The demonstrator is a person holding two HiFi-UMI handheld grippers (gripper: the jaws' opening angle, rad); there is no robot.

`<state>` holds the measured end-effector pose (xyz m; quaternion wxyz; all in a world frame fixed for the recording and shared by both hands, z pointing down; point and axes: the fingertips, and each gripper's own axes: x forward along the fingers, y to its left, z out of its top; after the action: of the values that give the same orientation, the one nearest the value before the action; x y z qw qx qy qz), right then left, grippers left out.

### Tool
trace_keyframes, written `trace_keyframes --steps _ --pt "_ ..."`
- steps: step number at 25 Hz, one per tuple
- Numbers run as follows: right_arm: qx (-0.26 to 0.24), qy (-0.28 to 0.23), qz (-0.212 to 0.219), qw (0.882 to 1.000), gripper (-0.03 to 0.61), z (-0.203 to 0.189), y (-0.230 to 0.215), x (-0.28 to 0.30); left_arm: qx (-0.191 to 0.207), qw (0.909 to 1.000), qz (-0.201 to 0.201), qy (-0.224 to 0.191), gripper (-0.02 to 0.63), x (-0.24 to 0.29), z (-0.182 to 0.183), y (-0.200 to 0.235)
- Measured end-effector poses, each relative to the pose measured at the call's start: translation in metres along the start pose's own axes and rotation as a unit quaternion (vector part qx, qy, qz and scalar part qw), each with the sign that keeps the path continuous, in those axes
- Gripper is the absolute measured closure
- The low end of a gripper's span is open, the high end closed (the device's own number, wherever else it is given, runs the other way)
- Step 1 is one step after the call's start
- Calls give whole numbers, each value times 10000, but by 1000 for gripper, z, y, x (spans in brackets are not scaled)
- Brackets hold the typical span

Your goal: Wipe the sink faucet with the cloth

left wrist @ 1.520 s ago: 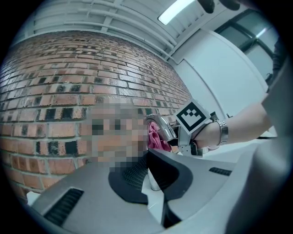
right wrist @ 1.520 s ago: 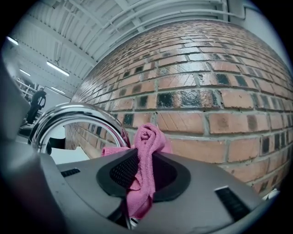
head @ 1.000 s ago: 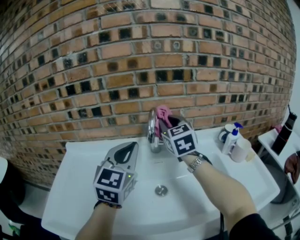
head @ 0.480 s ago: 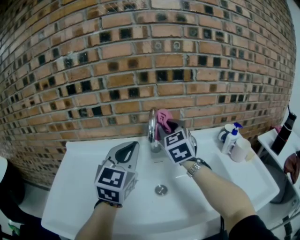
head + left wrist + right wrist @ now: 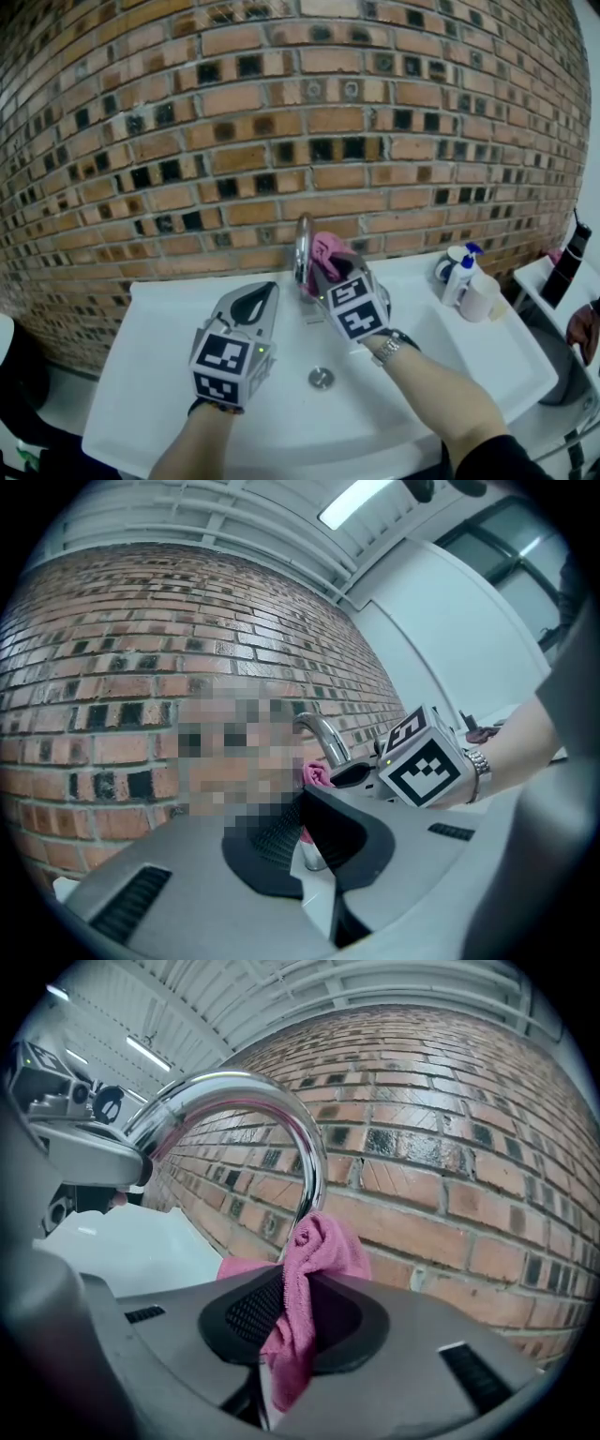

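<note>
While the left gripper waits with jaws together on nothing, the faucet ahead and to its right, we judge the wiping step to be under way. The right gripper is clamped on the cloth, which bunches just beyond its jaws against the faucet's stem, under the arch. The next stroke likely calls for pressing the cloth along the chrome. The wall stands close behind the faucet and limits reach. The sink below both grippers leaves open room, and the bottle stands well apart to the right.
</note>
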<state>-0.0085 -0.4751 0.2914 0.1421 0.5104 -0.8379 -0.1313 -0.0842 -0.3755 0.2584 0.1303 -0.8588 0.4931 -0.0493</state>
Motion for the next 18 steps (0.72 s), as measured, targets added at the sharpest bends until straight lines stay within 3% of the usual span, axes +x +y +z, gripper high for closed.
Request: trace_keyframes --steps 18 --pt "401 401 190 9982 509 -50 11 -3 85 9999 -44 75 609 1 -4 -4"
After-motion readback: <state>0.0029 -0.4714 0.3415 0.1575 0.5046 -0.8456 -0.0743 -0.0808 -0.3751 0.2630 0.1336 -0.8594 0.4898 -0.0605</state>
